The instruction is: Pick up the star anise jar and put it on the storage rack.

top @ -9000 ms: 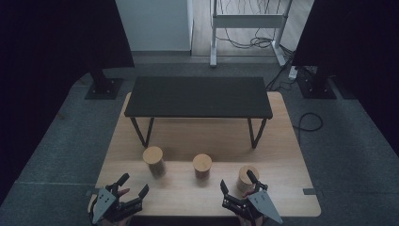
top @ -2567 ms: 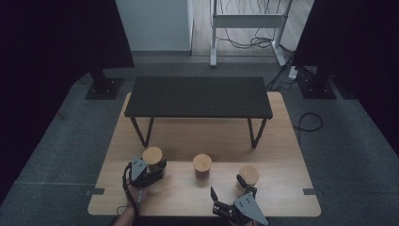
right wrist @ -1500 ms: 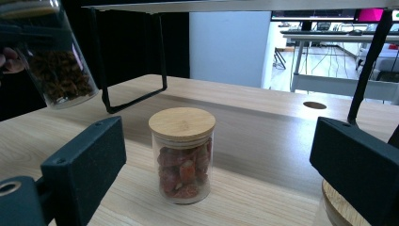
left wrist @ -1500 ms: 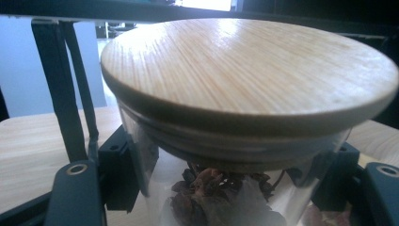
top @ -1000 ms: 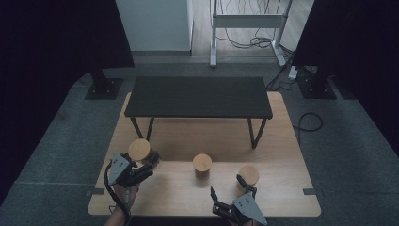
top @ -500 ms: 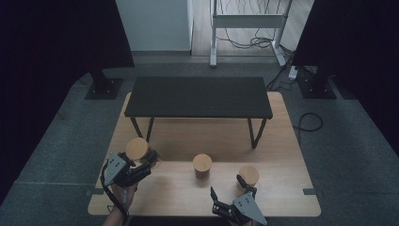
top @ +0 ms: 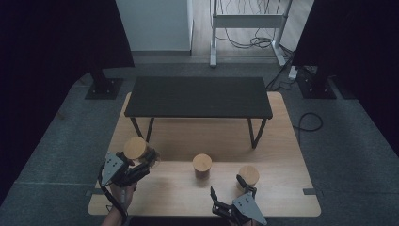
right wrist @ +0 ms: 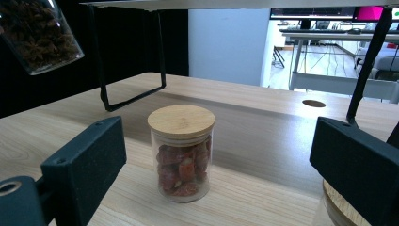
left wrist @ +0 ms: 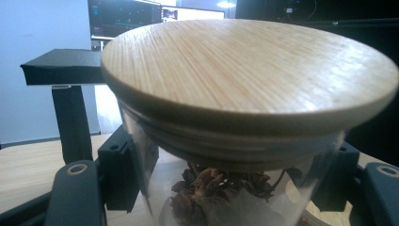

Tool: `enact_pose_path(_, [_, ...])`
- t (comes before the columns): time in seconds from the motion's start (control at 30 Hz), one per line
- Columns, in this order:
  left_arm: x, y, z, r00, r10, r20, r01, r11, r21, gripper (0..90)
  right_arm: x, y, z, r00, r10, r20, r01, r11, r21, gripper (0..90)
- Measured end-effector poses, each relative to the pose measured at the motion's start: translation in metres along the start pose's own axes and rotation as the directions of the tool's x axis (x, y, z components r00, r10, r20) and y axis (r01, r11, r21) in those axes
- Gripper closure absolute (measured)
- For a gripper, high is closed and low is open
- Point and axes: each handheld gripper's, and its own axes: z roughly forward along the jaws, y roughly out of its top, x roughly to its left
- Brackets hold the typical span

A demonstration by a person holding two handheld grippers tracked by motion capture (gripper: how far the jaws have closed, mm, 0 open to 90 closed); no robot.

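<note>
Your left gripper (top: 141, 165) pinches the star-anise jar (top: 137, 149), held tilted above the worktop (top: 282, 155), left of the dried-fruit jar (top: 203, 165). Your right gripper (top: 230, 188) is spread and empty, just right of that dried-fruit jar.

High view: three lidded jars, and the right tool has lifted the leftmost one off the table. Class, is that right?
Not quite: the left tool holds the leftmost jar, as the high view shows. The right tool is open by another jar. Three lidded jars is correct.
</note>
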Motion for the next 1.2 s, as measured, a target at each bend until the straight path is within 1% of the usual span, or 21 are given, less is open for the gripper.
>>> enact_pose_path(0.17, [0.000, 0.002, -0.001, 1.0000, 0.003, 0.000, -0.003, 1.0000, -0.004, 26.5, 0.000, 0.000, 0.000, 1.0000, 0.001, 0.000, -0.001, 1.000, 0.001, 3.4])
enact_pose_path(0.63, [0.006, 0.004, 0.000, 0.9999, -0.013, 0.003, 0.013, 0.9998, -0.017, 26.5, 0.000, 0.000, 0.001, 1.0000, 0.004, 0.003, -0.004, 1.000, 0.004, 3.4])
enact_pose_path(0.77, [0.007, 0.008, 0.004, 0.9998, -0.019, 0.008, 0.020, 0.9995, -0.026, 26.6, -0.001, 0.000, 0.002, 1.0000, 0.008, 0.001, -0.008, 1.000, 0.006, 3.4])
enact_pose_path(1.1, [0.007, 0.023, 0.017, 0.9997, 0.011, 0.021, -0.010, 0.9992, -0.038, 26.5, -0.005, 0.000, 0.002, 0.9998, 0.019, 0.002, -0.019, 1.000, 0.010, 3.4])
enact_pose_path(1.2, [0.008, 0.026, 0.020, 0.9997, 0.009, 0.024, -0.008, 0.9992, -0.040, 26.5, -0.005, 0.000, 0.002, 0.9998, 0.021, 0.005, -0.021, 1.000, 0.008, 3.4])
